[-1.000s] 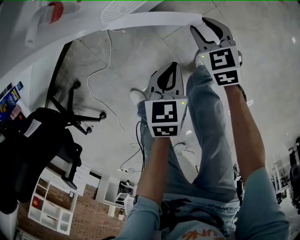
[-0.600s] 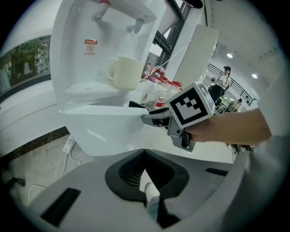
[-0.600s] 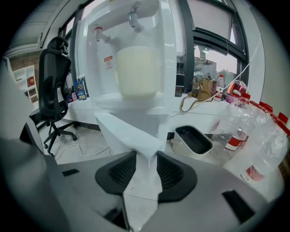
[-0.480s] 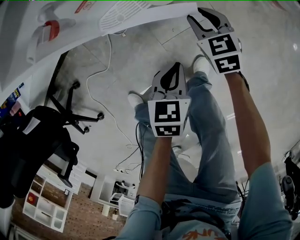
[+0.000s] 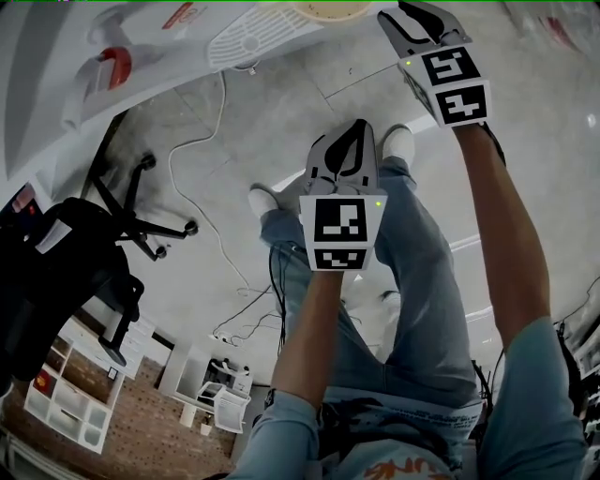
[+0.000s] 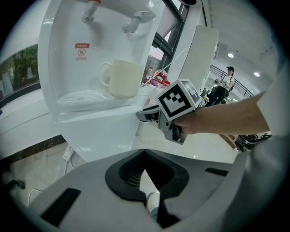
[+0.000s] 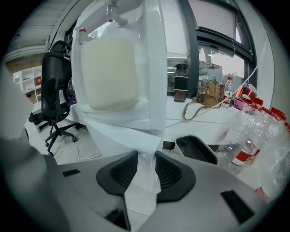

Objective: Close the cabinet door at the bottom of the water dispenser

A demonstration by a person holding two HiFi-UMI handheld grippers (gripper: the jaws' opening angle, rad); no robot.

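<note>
Change from the earlier frames, head view: my right hand-held gripper (image 5: 403, 14) has shifted to the top right edge. The long white door edge that ran across the top has swung back toward the water dispenser (image 5: 56, 84) at upper left. A cup (image 5: 328, 9) now shows at the top edge.

1. Cabinet door (image 6: 99, 136): white, below the drip tray (image 6: 81, 97), not yet shut. Its free edge stands between the right jaws, which have just been closing; I read both pads as touching it.
2. Left hand-held gripper (image 5: 356, 131): centre frame, jaw tips together, nothing between.
3. Cup: cream, handled, upright on the drip tray; contents not visible to me.
4. Black tray (image 7: 195, 149): on the counter (image 7: 199, 120), right of centre; dark interior.
5. Plastic bottles (image 7: 253, 127): clear wrap, far right.
</note>
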